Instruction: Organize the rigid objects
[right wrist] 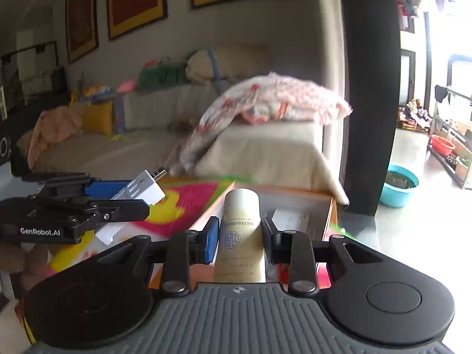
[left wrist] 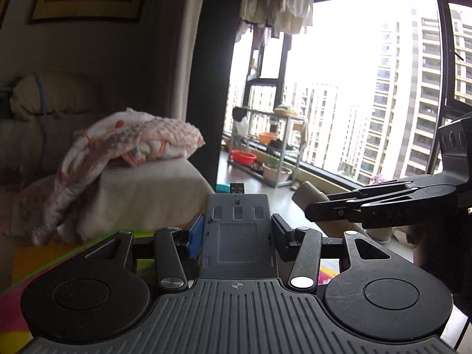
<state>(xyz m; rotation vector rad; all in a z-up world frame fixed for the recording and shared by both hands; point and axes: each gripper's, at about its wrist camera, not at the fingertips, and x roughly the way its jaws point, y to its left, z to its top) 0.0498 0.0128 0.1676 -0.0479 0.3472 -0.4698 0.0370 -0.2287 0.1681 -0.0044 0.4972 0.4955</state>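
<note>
Gripping a flat grey power adapter (left wrist: 237, 230) between the fingers of the left gripper (left wrist: 237, 233), long axis running straight ahead, plug end pointing away toward the window (left wrist: 354, 88). Clamping a cream bottle (right wrist: 240, 236) in the right gripper (right wrist: 240, 236), blue pads pressing both sides, long axis lying forward, rounded cap end pointing away over an open orange-edged box (right wrist: 332, 206). Hovering above a bright patterned mat (right wrist: 188, 200). Farther off, a crumpled blanket (right wrist: 265, 103) draping over a beige sofa (right wrist: 265, 147).

Black grippers (left wrist: 237, 233), blue-padded jaws
</note>
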